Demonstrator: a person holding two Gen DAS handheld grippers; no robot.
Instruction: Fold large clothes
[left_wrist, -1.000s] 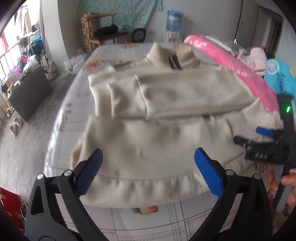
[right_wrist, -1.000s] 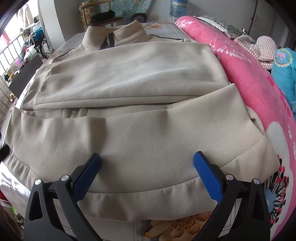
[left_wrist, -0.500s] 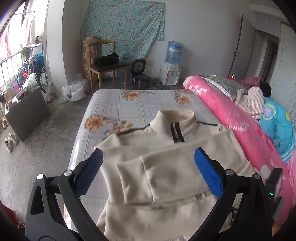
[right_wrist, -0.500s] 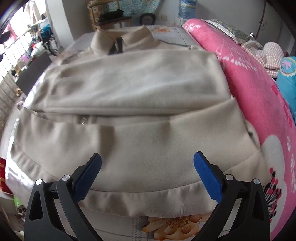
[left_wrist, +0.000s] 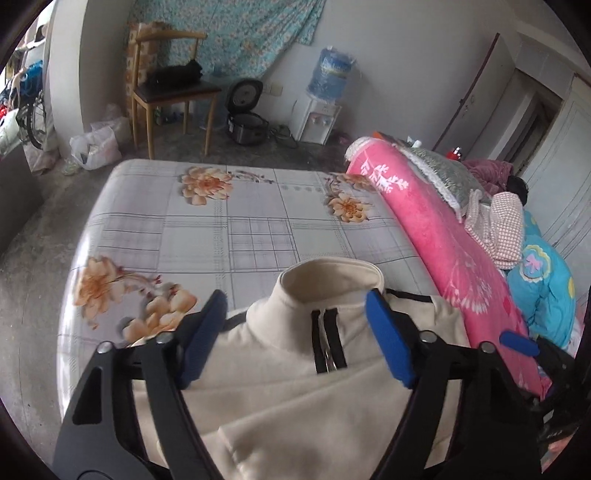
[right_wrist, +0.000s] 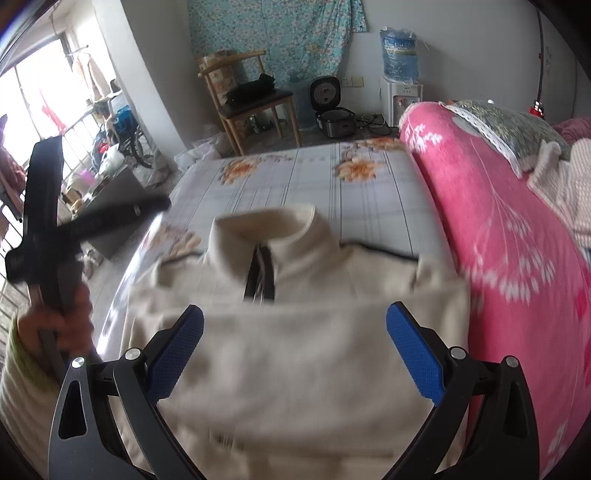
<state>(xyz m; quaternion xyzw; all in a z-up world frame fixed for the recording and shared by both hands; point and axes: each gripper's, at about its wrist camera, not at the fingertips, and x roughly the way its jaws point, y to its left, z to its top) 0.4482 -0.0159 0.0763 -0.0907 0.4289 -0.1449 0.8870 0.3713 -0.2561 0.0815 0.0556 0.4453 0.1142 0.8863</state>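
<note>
A cream zip-neck sweater (left_wrist: 295, 398) lies face up on the bed, its sleeves folded across the chest. In the left wrist view its stand-up collar (left_wrist: 328, 280) and zipper show between the blue pads of my left gripper (left_wrist: 295, 301). The jaws are closing, and the pads do not press on the cloth. My right gripper (right_wrist: 295, 310) hovers open over the chest of the sweater (right_wrist: 295, 362) with nothing between its fingers. At the left of the right wrist view a hand (right_wrist: 55, 325) holds the left gripper's handle. The sweater's hem is out of sight.
The flowered grey bedsheet (left_wrist: 229, 229) stretches beyond the collar. A rolled pink blanket (left_wrist: 436, 236) lines the right side, with a pile of clothes (left_wrist: 535, 280) behind it. On the floor past the bed stand a wooden chair (left_wrist: 173, 85), a rice cooker (left_wrist: 245, 118) and a water dispenser (left_wrist: 325, 107).
Both grippers have travelled from the sweater's hem up toward its collar and risen. The left jaws have narrowed. The right jaws stay wide.
</note>
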